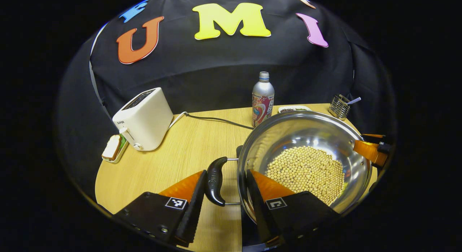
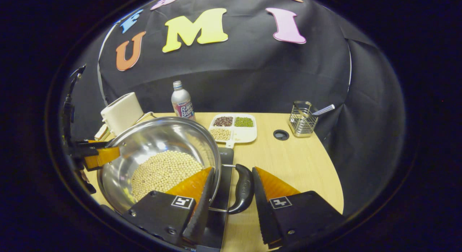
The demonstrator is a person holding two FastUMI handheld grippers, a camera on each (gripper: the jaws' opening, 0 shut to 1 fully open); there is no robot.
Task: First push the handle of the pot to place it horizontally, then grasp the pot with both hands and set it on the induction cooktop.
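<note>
Straddling pot (image 1: 306, 161) handles (image 1: 215, 181), both grippers' jaws open.

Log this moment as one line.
pot over cooktop | left gripper straddles handle | right gripper straddles other handle | jaws apart

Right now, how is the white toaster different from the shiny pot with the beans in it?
The boxy white toaster is closed-sided and matte, while the round shiny steel pot is an open, mirror-like bowl. The toaster trails a cord across the wooden table; the pot has black side handles instead. The pot holds pale beans; what the toaster's slots hold cannot be seen. Both are on the same table.
</note>
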